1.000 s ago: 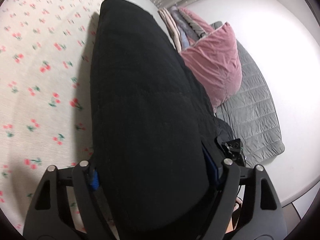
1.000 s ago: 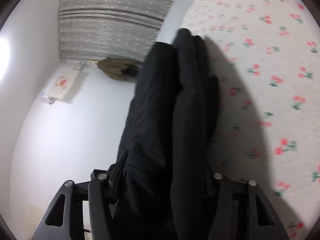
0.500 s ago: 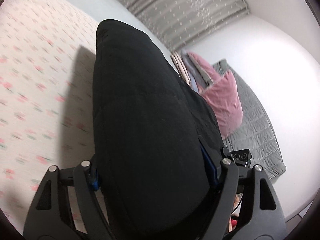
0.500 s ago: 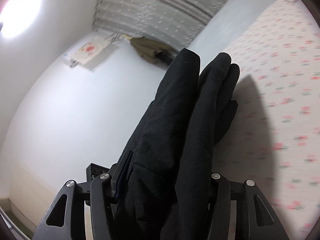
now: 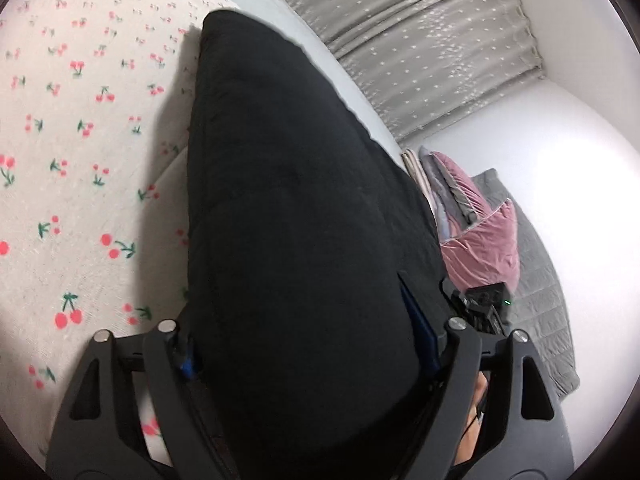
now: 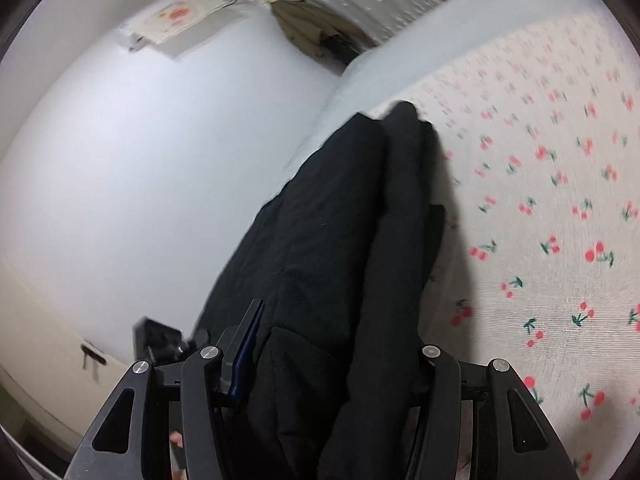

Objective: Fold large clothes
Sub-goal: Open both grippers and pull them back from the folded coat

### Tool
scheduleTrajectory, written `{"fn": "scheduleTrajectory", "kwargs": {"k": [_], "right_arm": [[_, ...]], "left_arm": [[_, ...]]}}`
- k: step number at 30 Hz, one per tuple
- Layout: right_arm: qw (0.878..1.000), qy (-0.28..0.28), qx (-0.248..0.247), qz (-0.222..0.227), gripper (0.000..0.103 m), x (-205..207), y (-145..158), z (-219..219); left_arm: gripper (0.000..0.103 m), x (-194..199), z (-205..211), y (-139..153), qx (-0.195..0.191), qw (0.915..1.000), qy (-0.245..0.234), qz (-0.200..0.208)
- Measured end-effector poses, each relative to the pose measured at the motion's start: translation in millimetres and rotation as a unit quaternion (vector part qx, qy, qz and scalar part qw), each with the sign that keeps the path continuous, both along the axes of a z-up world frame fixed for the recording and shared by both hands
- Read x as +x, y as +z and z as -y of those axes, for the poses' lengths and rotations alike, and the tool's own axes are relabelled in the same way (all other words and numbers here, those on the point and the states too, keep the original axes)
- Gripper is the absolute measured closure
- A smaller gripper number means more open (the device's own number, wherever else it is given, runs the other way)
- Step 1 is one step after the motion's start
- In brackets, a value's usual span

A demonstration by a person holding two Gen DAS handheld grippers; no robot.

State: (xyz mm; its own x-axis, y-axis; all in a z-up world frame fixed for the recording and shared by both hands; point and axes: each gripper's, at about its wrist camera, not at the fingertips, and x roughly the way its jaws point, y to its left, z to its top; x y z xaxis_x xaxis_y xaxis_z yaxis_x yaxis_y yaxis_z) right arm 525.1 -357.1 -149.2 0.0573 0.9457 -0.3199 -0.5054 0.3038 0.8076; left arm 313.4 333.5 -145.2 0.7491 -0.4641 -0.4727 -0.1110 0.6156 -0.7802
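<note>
While my left hand-held gripper (image 5: 308,344) clamps a thick fold of the black garment (image 5: 296,216), its jaws having just widened slightly around the bulk, my right hand-held gripper (image 6: 332,364) grips another bunched fold. Both hold the garment above the bed's cherry-print sheet (image 5: 80,168), near the grey curtain (image 5: 420,40).

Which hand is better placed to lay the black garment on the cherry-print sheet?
Neither clearly: left gripper and right gripper both clamp the folded black garment above the cherry-print sheet.
</note>
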Motion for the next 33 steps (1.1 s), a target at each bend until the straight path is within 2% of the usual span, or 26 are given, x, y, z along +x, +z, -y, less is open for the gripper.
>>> {"fn": "scheduleTrajectory", "kwargs": {"k": [2,5,7,9,12,14,15,17,20,26,30,33], "right_arm": [[0.999,0.004,0.017,-0.028,0.046,5.6,-13.0,3.0],[0.999,-0.001,0.012,-0.041,0.042,0.6,-20.5,11.5],[0.999,-0.004,0.010,-0.051,0.041,1.2,-14.8,17.3],[0.999,-0.008,0.000,-0.047,0.040,-5.1,-5.3,27.5],[0.999,-0.019,-0.043,-0.024,0.035,-24.1,20.1,34.7],[0.997,-0.027,-0.067,0.002,0.029,-37.7,33.1,41.6],[0.996,-0.035,-0.076,0.017,0.027,-46.7,40.2,49.4],[0.994,-0.046,-0.089,0.039,0.022,-59.7,51.4,59.8],[0.989,-0.058,-0.117,0.075,0.021,-84.3,64.9,75.2],[0.969,-0.067,-0.190,0.144,0.019,-134.8,84.7,83.4],[0.953,-0.077,-0.232,0.177,0.012,-166.1,85.6,87.2],[0.942,-0.093,-0.260,0.192,0.008,-180.6,76.4,83.7]], "left_arm": [[0.019,2.1,5.0,3.1,0.016,0.9999,-0.006,0.005],[0.016,3.5,14.9,12.8,0.028,0.9995,0.004,-0.015],[0.014,-5.6,5.7,18.0,0.033,0.9990,0.014,-0.025],[0.013,-11.6,10.4,27.3,0.055,0.9974,0.026,-0.038],[0.013,-23.6,14.0,40.3,0.099,0.9924,0.044,-0.058],[0.012,-32.8,22.9,53.1,0.134,0.9880,0.052,-0.056],[0.008,-45.2,15.7,54.4,0.151,0.9857,0.052,-0.054],[0.003,-54.5,27.3,63.6,0.177,0.9814,0.055,-0.050],[0.002,-70.2,48.0,74.9,0.207,0.9754,0.061,-0.046],[0.001,-93.6,100.8,84.2,0.268,0.9605,0.042,-0.061],[0.001,-111.1,126.1,81.0,0.311,0.9418,0.104,-0.074],[0.001,-116.5,137.4,75.7,0.332,0.9320,0.116,-0.089]]}}
